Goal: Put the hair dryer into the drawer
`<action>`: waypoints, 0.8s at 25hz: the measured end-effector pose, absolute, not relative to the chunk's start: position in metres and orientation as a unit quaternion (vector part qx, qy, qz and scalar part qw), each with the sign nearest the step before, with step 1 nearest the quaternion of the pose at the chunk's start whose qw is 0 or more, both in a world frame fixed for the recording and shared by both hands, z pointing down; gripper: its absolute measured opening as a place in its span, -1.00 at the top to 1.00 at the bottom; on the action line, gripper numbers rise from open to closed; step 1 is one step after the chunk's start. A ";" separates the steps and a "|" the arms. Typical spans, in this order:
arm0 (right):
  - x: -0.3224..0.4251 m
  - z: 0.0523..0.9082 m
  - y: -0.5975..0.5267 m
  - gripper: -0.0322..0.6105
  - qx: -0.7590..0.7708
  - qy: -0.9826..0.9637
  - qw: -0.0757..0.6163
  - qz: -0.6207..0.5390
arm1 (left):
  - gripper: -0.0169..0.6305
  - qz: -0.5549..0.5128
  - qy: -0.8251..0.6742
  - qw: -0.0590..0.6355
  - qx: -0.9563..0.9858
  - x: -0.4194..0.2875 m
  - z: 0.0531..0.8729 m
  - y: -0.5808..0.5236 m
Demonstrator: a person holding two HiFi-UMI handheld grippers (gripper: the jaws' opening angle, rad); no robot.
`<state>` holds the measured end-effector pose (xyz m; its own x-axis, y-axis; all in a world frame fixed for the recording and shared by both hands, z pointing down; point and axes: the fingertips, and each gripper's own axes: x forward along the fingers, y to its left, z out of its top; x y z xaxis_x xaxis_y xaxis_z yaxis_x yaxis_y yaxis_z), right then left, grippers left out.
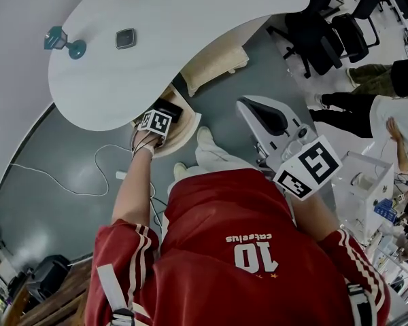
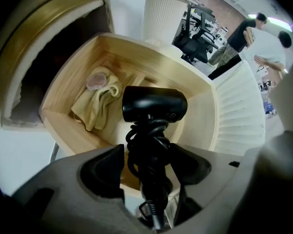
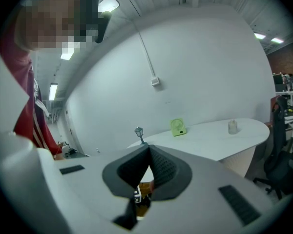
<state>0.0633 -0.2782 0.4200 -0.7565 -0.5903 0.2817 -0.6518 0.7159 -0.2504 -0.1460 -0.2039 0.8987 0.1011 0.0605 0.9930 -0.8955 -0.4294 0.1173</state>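
Left hand-held gripper (image 2: 149, 168) gapes wide around hair dryer (image 2: 154, 104) in drawer (image 2: 151, 62); right hand-held gripper (image 3: 149, 152) closed, empty. Withdrawal could snag wound cord (image 2: 145, 143).

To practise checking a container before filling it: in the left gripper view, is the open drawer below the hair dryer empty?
No, a crumpled yellowish cloth lies in the drawer, left of the hair dryer.

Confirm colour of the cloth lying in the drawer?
The cloth is pale yellow; best seen in the left gripper view.
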 end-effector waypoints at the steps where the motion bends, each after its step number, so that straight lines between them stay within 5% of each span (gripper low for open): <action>1: 0.062 0.419 -0.277 0.88 0.336 -0.922 0.089 0.169 | 0.02 0.579 -0.336 0.405 0.622 -0.145 0.897 -0.203; 11: 0.049 0.412 -0.266 0.89 0.326 -0.927 0.078 0.168 | 0.29 0.545 -0.352 0.434 0.625 -0.148 0.879 -0.185; 20: 0.052 0.416 -0.261 0.89 0.331 -0.925 0.085 0.169 | 0.33 0.475 -0.432 0.468 0.607 -0.154 0.873 -0.212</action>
